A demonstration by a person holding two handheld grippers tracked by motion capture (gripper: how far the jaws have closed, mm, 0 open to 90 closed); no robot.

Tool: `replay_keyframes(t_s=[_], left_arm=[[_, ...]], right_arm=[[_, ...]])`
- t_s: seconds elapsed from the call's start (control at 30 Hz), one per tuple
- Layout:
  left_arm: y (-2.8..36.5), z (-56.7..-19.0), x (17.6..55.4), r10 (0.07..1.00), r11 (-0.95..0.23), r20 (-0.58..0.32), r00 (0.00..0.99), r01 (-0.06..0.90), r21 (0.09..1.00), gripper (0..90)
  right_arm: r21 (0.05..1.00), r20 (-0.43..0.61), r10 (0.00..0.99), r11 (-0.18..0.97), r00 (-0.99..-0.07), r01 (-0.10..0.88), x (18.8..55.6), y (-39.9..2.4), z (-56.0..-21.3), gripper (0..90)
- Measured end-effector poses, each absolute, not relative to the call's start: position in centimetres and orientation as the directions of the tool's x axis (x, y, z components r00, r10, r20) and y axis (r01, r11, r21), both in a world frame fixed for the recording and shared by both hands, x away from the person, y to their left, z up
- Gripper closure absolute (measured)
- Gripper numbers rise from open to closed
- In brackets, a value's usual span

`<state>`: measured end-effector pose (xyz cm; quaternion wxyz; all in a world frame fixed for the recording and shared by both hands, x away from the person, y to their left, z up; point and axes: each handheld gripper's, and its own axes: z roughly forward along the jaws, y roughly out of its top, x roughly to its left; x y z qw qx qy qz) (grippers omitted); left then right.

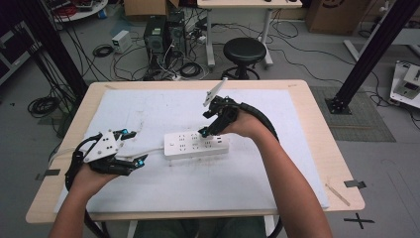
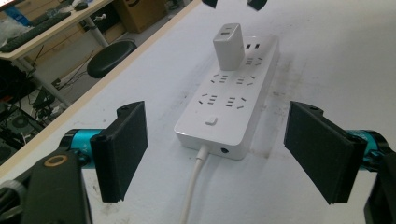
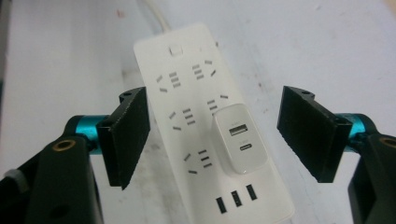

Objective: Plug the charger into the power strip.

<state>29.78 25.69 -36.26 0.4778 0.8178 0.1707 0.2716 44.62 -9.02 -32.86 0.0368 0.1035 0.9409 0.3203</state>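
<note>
A white power strip (image 1: 195, 144) lies in the middle of the white mat (image 1: 148, 106), its cable (image 2: 191, 191) running off toward my left gripper. A white USB charger (image 3: 240, 140) stands plugged into a socket near the strip's far end (image 2: 229, 46). My right gripper (image 1: 204, 124) hovers just above that end, jaws open on either side of the charger (image 3: 217, 135) without touching it. My left gripper (image 1: 136, 147) sits low at the mat's left, open, with the strip's switch end (image 2: 233, 107) straight ahead between its pads (image 2: 121, 149).
The mat covers most of the wooden table (image 1: 317, 124). Behind the table stand a black stool (image 1: 244, 52), computer cases (image 1: 161, 34) and tangled cables on the floor. Black frame posts (image 1: 369, 49) rise at both sides.
</note>
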Motion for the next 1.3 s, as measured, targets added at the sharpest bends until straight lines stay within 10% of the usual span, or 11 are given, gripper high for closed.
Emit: replay_keyframes(t_s=[0.47, 1.3], left_arm=[[25.1, -35.8, 29.8, 0.495, -0.460, 0.269, 0.826, -0.014, 0.888, 21.6], [24.9, -36.2, 30.1, 0.500, -0.412, 0.220, 0.838, 0.006, 0.911, 21.6]], right_arm=[[0.843, 0.083, 0.411, 0.456, -0.908, 0.284, 38.4, -16.2, -33.1, 19.5], [0.878, 0.090, 0.488, 0.373, -0.868, 0.301, 34.9, -20.4, -35.5, 18.5]])
